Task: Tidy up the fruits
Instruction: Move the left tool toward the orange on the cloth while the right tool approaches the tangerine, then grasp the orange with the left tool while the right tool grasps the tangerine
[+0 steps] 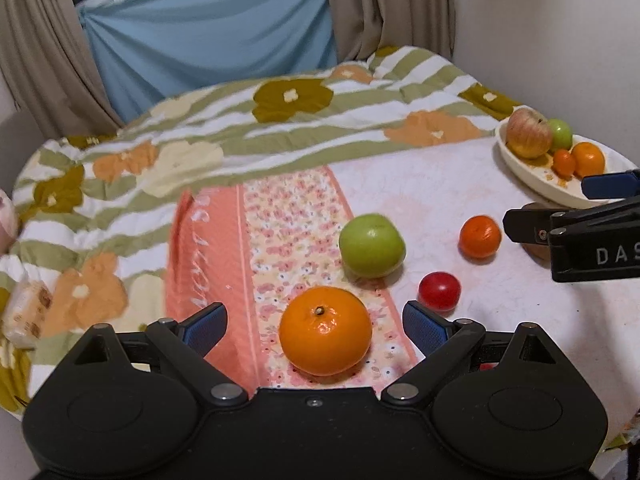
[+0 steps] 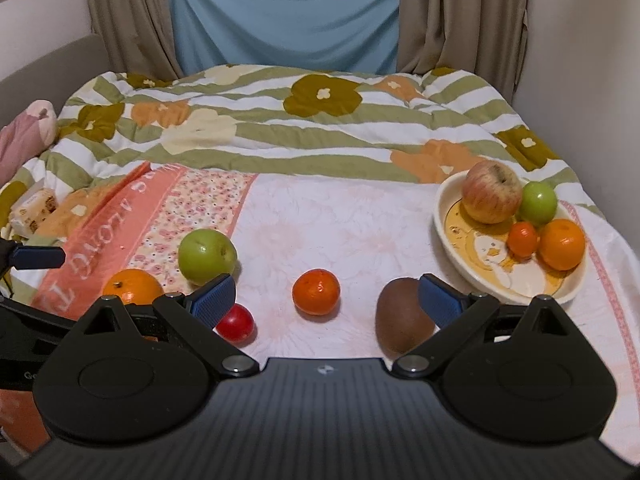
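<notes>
Left gripper (image 1: 316,324) jaws open astride dimpled round orange (image 1: 325,330), right gripper (image 2: 326,294) jaws open, fuzzy oval fruit, possibly kiwi (image 2: 402,320), by right jaw, glossy bowl (image 2: 452,236) beyond

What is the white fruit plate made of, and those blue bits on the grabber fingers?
The plate looks like glazed ceramic or maybe melamine: smooth, shiny cream surface with a printed yellow picture. The blue pads on the right gripper look like soft rubber with a fine grid texture, probably for grip.
</notes>
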The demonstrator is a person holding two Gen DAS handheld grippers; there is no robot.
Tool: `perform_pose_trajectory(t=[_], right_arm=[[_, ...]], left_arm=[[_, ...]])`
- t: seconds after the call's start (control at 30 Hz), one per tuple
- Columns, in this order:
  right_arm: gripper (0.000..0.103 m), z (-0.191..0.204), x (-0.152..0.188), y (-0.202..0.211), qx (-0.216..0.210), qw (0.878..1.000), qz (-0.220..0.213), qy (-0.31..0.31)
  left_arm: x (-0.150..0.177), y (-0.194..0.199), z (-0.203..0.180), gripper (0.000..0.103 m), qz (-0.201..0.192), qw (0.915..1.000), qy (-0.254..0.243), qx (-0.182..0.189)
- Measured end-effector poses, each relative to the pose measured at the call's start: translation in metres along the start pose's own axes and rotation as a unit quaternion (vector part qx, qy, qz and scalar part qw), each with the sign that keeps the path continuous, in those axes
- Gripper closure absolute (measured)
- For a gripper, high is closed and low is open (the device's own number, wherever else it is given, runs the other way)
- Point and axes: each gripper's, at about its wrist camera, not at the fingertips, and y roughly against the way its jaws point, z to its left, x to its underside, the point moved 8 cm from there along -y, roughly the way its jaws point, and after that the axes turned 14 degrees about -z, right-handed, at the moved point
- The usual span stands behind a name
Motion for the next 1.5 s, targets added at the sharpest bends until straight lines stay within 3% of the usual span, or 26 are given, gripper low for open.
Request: perform_pose_trajectory(t=[0.4, 0.47, 0.53, 1.03, 1.13, 1.2, 1.5], right_arm=[[0.0, 0.009, 0.026, -0.05, 0.001, 1.0, 0.02, 0.004], [0.0, 0.009, 0.027, -0.055, 0.001, 1.0, 0.021, 0.004], [0.007, 0.01, 0.03, -0.06, -0.004, 1.0, 0.027, 0.002], [0.031, 0.018, 0.044, -0.085, -0.012, 0.998, 0.049, 0.028], [0.038, 0.019, 0.043, -0.086, -0.011, 0.998, 0.043, 0.034], [0.05, 0.018, 0.042, -0.086, -0.004, 0.998, 0.039, 0.044], [0.05, 0.016, 0.041, -0.082, -0.012, 0.998, 0.039, 0.04]], left_arm=[[0.019, -0.037, -0.003, 0.017, 0.027, 0.9991, 0.014, 0.029], [0.022, -0.041, -0.005, 0.026, 0.035, 0.9988, 0.012, 0.032], [0.025, -0.044, -0.004, 0.036, 0.04, 0.9987, 0.015, 0.028], [0.027, -0.044, -0.002, 0.036, 0.041, 0.9986, 0.018, 0.028], [0.027, -0.044, -0.002, 0.036, 0.042, 0.9985, 0.022, 0.027], [0.028, -0.044, -0.002, 0.036, 0.042, 0.9985, 0.024, 0.026], [0.029, -0.041, 0.0, 0.036, 0.047, 0.9983, 0.029, 0.021]])
